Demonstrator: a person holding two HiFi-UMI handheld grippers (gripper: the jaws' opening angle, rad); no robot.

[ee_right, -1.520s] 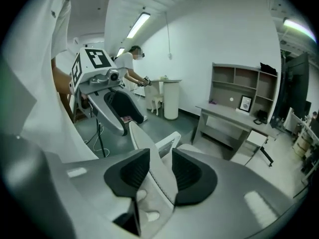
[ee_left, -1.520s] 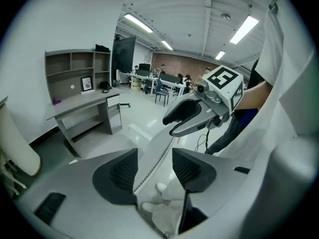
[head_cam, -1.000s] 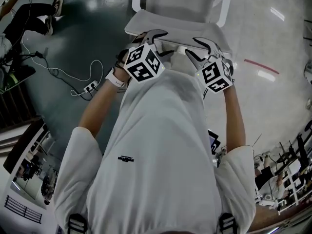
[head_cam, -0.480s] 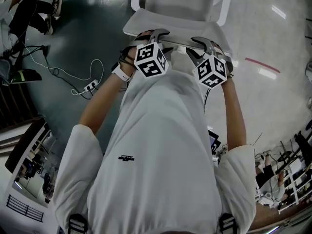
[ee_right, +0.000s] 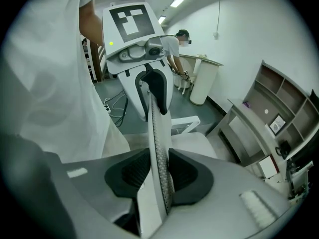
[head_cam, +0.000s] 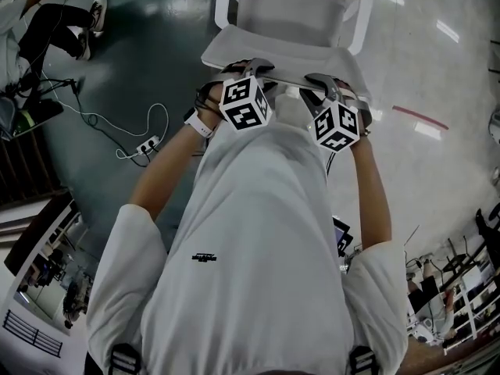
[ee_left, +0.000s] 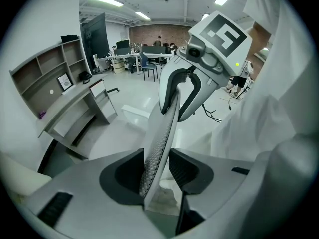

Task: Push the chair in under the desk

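A white chair [head_cam: 289, 10] stands in front of me, its mesh backrest [head_cam: 285, 75] nearest my body. My left gripper [head_cam: 250, 67] straddles the left part of the backrest's top edge and my right gripper [head_cam: 324, 80] the right part. Both sets of jaws are closing. In the left gripper view the backrest edge [ee_left: 162, 133] runs between the pads of the left gripper [ee_left: 155, 169], which touch it on both sides. The right gripper view shows the right gripper [ee_right: 158, 176] pressed on the backrest [ee_right: 157, 143] in the same way. A grey desk with shelves [ee_right: 249, 123] stands beyond the chair.
Cables and a power strip [head_cam: 144, 141] lie on the dark floor to the left. A seated person's legs [head_cam: 47, 30] are at the far left. A red tape line [head_cam: 418, 112] marks the pale floor on the right. The desk [ee_left: 75, 108] is also in the left gripper view.
Both grippers have moved forward over the backrest's top edge and their jaws have narrowed onto it. The chair sits about where it was.
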